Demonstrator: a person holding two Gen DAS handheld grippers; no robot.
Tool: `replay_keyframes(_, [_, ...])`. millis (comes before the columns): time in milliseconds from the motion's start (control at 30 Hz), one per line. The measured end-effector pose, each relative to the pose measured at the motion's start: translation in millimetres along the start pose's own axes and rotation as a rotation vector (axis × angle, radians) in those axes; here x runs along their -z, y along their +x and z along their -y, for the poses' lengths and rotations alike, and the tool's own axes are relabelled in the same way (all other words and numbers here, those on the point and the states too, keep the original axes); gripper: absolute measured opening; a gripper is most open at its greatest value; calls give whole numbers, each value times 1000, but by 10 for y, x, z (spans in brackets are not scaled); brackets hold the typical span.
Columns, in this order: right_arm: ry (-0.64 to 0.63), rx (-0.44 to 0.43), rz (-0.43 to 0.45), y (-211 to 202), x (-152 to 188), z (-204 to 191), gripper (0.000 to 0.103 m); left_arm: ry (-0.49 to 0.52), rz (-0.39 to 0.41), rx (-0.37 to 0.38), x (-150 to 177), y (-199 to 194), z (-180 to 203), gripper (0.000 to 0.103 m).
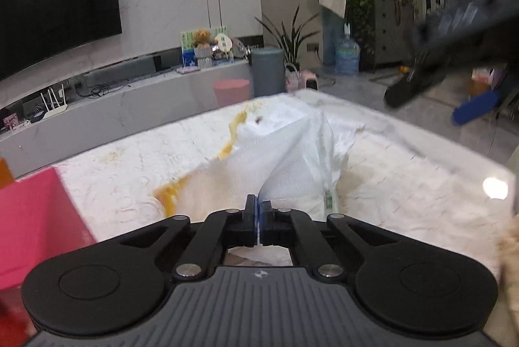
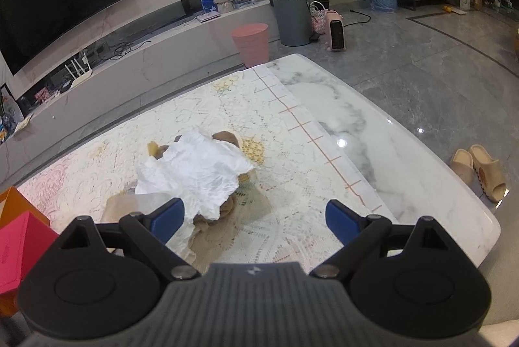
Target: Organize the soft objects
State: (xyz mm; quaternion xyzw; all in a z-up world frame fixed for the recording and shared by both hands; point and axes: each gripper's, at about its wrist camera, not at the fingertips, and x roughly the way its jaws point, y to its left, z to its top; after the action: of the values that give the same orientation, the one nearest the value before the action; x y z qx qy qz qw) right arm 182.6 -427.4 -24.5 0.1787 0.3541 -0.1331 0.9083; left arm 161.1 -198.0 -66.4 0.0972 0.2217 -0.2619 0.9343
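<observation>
My left gripper [image 1: 258, 210] is shut on a corner of a white diaper-like cloth [image 1: 285, 152] and holds it up over the lace-covered table [image 1: 113, 185]. The same white cloth [image 2: 198, 172] shows in the right wrist view, draped over a brown plush toy [image 2: 227, 137]. My right gripper [image 2: 256, 217] is open and empty, above the table just in front of the cloth. It also shows blurred at the upper right of the left wrist view [image 1: 431, 87].
A pink box [image 1: 29, 217] stands at the table's left edge; it also shows in the right wrist view [image 2: 19, 253] beside an orange box [image 2: 13, 204]. Bare marble edge [image 2: 373, 120] lies to the right. A pink bin [image 2: 251, 42] and slippers [image 2: 480, 168] are on the floor.
</observation>
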Motion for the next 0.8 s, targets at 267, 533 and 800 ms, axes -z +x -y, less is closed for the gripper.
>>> replay_keyframes(267, [43, -95, -30, 142, 47, -34, 92, -107, 27, 21, -248, -858, -459, 1])
replay_keyframes(533, [94, -192, -95, 522, 198, -311, 75, -174, 38, 24, -76, -1283, -971, 1])
replay_keyframes(800, [24, -197, -91, 752, 312, -474, 47, -279, 93, 90, 109, -1402, -1306, 6])
